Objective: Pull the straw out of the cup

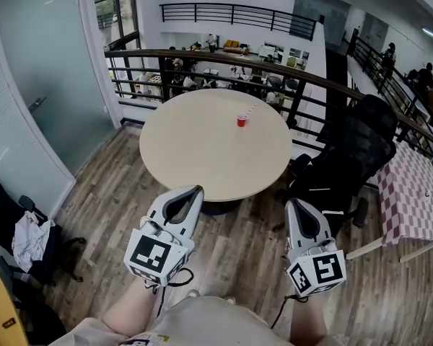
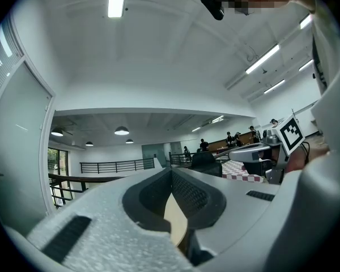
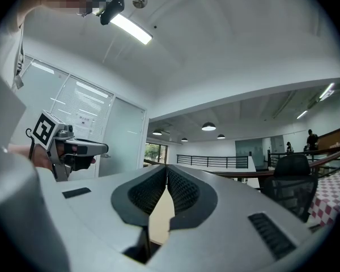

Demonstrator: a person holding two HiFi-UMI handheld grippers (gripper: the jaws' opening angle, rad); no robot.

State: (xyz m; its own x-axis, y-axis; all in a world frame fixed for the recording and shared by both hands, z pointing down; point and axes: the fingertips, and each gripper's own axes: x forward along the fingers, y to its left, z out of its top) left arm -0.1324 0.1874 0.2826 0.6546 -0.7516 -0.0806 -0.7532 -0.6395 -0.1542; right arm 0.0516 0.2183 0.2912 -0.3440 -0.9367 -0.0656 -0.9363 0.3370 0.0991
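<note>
A small red cup (image 1: 241, 121) stands on the far half of a round beige table (image 1: 202, 157), with a striped straw (image 1: 250, 110) leaning out of it to the upper right. My left gripper (image 1: 196, 192) and right gripper (image 1: 291, 204) are held level in front of me, short of the table's near edge and well away from the cup. Both are shut with their tips together and nothing between them. In the left gripper view the gripper (image 2: 171, 170) shows closed tips, and the right gripper view shows the same (image 3: 166, 169). The cup is hidden in both gripper views.
A black office chair (image 1: 346, 157) stands to the right of the table, next to a table with a checked cloth (image 1: 415, 193). A dark railing (image 1: 202, 56) runs behind the round table. A glass wall (image 1: 36, 85) is on the left, with a bag and cloth (image 1: 25, 240) below it.
</note>
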